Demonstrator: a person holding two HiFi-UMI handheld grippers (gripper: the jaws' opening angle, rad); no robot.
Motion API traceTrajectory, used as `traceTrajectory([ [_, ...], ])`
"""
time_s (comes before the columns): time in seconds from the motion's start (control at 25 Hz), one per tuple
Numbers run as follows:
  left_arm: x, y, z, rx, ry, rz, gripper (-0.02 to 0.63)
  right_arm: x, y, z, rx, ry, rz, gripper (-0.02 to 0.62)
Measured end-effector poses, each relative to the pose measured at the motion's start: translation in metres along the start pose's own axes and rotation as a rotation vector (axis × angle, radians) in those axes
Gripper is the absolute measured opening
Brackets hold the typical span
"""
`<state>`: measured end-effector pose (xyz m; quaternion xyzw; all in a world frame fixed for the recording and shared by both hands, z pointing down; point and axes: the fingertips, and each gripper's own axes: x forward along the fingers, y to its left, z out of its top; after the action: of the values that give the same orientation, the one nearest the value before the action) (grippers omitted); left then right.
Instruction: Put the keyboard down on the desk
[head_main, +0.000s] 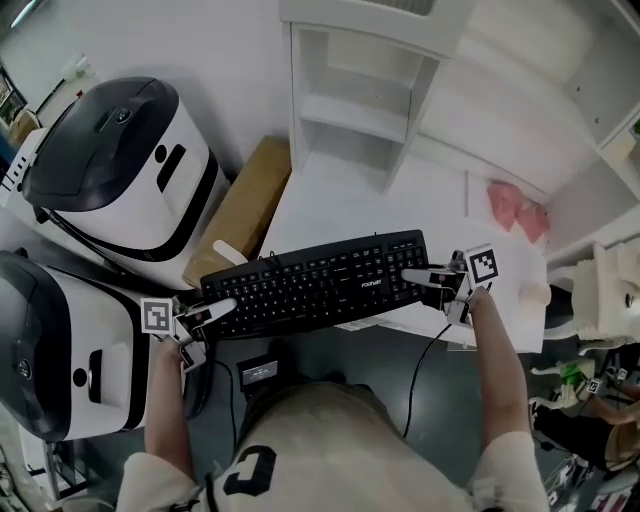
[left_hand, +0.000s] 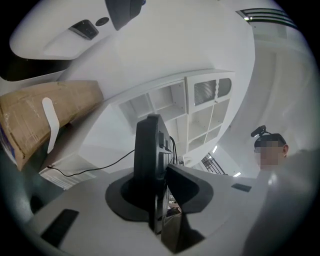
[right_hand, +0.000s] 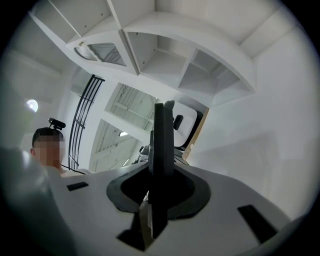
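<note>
A black keyboard (head_main: 320, 283) lies level across the front edge of the white desk (head_main: 400, 205), its left part past the desk's edge. Whether it rests on the desk I cannot tell. My left gripper (head_main: 213, 311) is shut on the keyboard's left end, and my right gripper (head_main: 421, 278) is shut on its right end. In the left gripper view the keyboard (left_hand: 149, 155) stands edge-on between the jaws of the left gripper (left_hand: 159, 200). The right gripper view shows the same thin edge of the keyboard (right_hand: 159, 145) clamped in the right gripper (right_hand: 156, 200).
A white shelf unit (head_main: 360, 100) stands at the back of the desk and a pink thing (head_main: 515, 208) lies at its right. A cardboard box (head_main: 240, 210) leans left of the desk. Two white-and-black machines (head_main: 120, 170) (head_main: 50, 350) fill the left side. A black cable (head_main: 420, 380) hangs below.
</note>
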<state>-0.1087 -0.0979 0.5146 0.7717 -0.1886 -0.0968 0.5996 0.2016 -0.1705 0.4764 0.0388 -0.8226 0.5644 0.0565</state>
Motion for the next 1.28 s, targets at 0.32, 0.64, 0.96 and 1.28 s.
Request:
traceTrajectory([
  [0.32,0.032,-0.016,-0.020,0.047,0.046,0.029,0.118,-0.042,-0.002,-0.025,0.012,-0.026,-0.023,0.101],
  [0.64,0.041,-0.030,-0.044,0.042,0.051,0.072,0.120,-0.061,-0.003,-0.043,-0.010,-0.021,-0.016,0.106],
  [0.96,0.034,-0.029,-0.058,0.016,0.062,0.099,0.120,-0.057,-0.011,-0.060,0.025,-0.025,-0.012,0.107],
  [1.28,0.033,-0.015,-0.042,0.013,0.109,0.039,0.120,-0.052,0.001,-0.059,0.018,-0.069,-0.106,0.110],
])
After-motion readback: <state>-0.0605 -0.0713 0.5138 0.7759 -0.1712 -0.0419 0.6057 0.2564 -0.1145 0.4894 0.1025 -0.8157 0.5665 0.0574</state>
